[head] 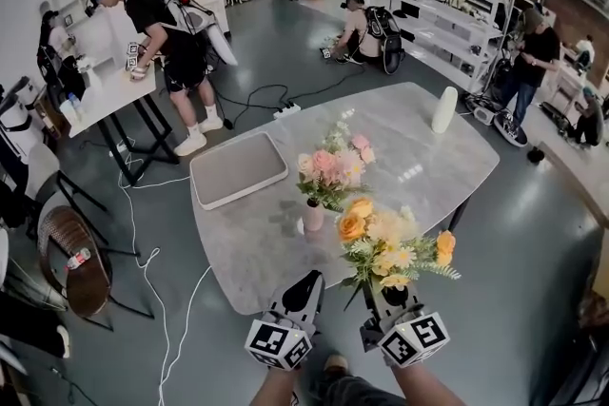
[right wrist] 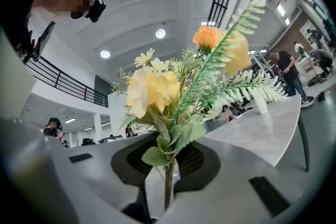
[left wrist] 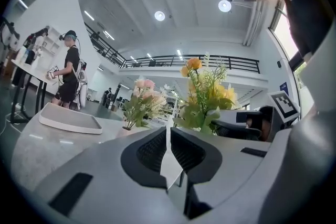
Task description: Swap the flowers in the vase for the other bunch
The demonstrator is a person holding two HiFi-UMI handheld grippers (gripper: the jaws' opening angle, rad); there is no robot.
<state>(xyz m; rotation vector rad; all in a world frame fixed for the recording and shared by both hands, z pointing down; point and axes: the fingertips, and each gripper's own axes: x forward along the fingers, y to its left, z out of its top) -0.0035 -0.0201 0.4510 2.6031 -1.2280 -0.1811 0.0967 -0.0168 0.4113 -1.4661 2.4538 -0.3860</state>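
A pink bunch (head: 333, 168) stands upright in a small pink vase (head: 313, 216) near the middle of the grey table (head: 419, 168). My right gripper (head: 383, 286) is shut on the stems of a yellow and orange bunch (head: 390, 241), held upright just right of the vase at the table's near edge. In the right gripper view the stems (right wrist: 168, 186) run down between the jaws of that gripper (right wrist: 168, 165), with the yellow blooms (right wrist: 152, 89) above. My left gripper (head: 306, 284) is shut and empty, near the table's edge in front of the vase. The left gripper view has its closed tips (left wrist: 169, 132) facing the pink bunch (left wrist: 143, 98) and the yellow bunch (left wrist: 207, 93).
A flat grey tray (head: 238, 168) lies on the table's left part. A tall white cylinder (head: 443, 109) stands at the far right edge. Cables trail on the floor at left. A person (head: 166, 38) works at a white side table (head: 109, 98); others stand farther back.
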